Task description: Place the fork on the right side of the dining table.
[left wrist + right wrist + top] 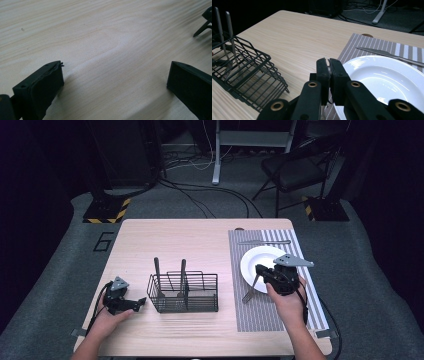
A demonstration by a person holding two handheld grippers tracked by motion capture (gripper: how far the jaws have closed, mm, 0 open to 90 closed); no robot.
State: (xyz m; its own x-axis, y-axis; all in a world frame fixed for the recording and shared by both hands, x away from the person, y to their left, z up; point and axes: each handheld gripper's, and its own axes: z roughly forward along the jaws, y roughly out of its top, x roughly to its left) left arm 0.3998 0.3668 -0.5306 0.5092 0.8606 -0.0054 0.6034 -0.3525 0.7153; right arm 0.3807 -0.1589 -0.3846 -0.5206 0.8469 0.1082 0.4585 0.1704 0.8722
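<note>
One fork (251,289) hangs from the right gripper (261,270), pinched tight, at the near left edge of the one white plate (255,256). Two utensils stand in the one wire basket (200,292) left of the plate, and one knife (264,242) lies behind it. The left gripper (141,303) is wide open with nothing in it, far left of the plate.

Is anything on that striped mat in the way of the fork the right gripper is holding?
Nothing visible. The placemat around the fork in the right gripper is bare. The white plate sits close beside it, and the knife lies beyond the plate.

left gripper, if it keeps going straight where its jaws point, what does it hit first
Most likely the wire basket: the left gripper lies low on the table, jaws open, pointing at the basket's near left corner. Bare wood lies between; exact aim is unclear.
</note>
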